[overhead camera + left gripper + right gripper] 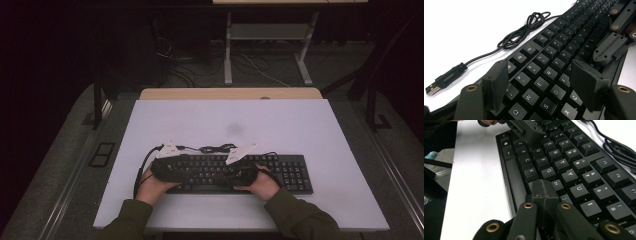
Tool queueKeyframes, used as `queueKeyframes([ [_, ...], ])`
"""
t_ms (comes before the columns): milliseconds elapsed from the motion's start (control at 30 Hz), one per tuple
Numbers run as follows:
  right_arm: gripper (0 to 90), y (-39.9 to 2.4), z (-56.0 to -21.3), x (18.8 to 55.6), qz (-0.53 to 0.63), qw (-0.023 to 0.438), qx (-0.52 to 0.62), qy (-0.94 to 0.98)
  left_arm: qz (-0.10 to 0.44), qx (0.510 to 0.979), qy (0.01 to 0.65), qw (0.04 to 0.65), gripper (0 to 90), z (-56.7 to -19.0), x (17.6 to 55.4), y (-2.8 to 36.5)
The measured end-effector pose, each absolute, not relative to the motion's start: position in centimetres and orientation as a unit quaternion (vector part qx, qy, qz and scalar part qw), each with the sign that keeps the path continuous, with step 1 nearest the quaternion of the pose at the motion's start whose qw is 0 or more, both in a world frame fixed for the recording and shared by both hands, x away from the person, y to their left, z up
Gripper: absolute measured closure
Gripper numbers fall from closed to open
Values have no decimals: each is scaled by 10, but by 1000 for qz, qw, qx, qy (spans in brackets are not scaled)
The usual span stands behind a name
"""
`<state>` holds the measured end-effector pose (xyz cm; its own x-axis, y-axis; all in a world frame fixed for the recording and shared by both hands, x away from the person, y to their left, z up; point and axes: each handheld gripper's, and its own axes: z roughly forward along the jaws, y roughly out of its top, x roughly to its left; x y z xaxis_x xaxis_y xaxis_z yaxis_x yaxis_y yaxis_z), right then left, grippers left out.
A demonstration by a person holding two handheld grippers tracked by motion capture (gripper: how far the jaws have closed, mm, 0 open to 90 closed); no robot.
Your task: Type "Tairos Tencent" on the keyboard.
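Note:
A black keyboard (295, 172) lies on the white tabletop (225, 120), near its front edge. My left gripper (540, 72) hovers low over the keyboard's left end, open, with the E, R, D and F keys showing between its jaws and nothing gripped. In the high view this left gripper (187, 170) points right. My right gripper (544, 187) is shut, jaws pressed together, with the tips just above the keys (579, 157) beside H. It faces the left one from the keyboard's middle (227, 175). The right gripper's closed jaws (609, 47) also appear in the left gripper view.
The keyboard's black cable (524, 30) lies coiled behind it on the white surface, ending in a loose USB plug (439, 83). A wooden table edge (230, 93) sits beyond the white board. Desk legs and floor cables (260, 65) stand farther back.

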<state>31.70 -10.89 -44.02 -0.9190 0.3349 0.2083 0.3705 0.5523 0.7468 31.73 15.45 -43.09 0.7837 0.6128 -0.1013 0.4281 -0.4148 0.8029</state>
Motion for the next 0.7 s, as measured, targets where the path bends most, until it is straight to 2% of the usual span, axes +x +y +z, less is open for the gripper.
queueKeyframes([
  [567,892,-113,-436,319,-437,18,-206,-875,108,834,311,442,310,-430,317,155],
  [700,838,-116,-434,320,-448,23,-212,-868,108,834,310,443,311,-430,317,154],
])
